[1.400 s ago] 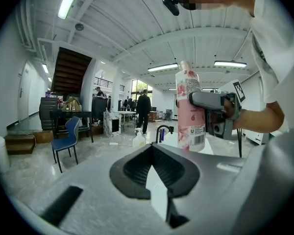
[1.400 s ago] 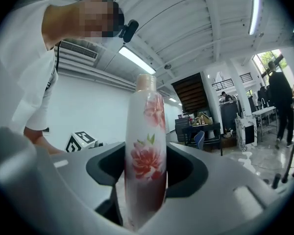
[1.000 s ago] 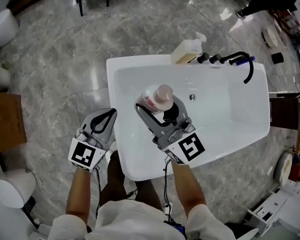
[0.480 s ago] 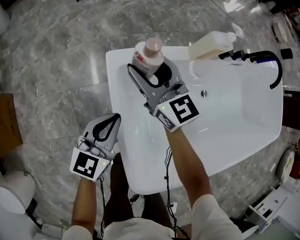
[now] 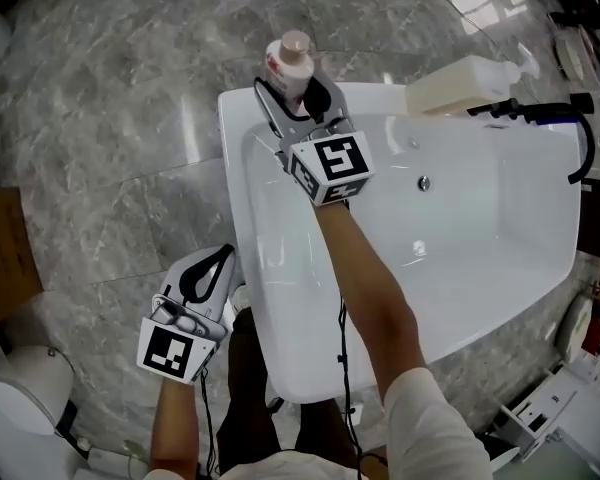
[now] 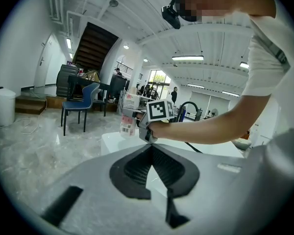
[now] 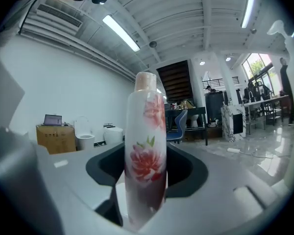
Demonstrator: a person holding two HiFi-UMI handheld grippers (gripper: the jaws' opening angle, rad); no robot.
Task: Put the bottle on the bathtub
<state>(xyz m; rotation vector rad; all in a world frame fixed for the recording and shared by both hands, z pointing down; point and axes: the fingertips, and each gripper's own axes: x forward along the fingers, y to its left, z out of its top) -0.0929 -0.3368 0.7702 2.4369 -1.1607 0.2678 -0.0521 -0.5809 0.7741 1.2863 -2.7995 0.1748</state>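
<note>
Tall white flower-printed bottle with pink cap (image 5: 288,60) held upright over far-left corner of white bathtub (image 5: 235,188).
Right gripper (image 5: 292,93) jaws, spread wide, clamp its body, likely aiming for the flat rim there; contact with rim unclear. Left gripper (image 5: 208,268) hangs beside the tub, jaws closed, empty, out of the way.

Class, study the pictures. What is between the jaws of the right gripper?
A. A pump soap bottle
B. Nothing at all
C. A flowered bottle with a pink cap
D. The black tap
C: in the right gripper view the flowered bottle stands upright between the jaws of the right gripper, which are closed on its sides.
</note>
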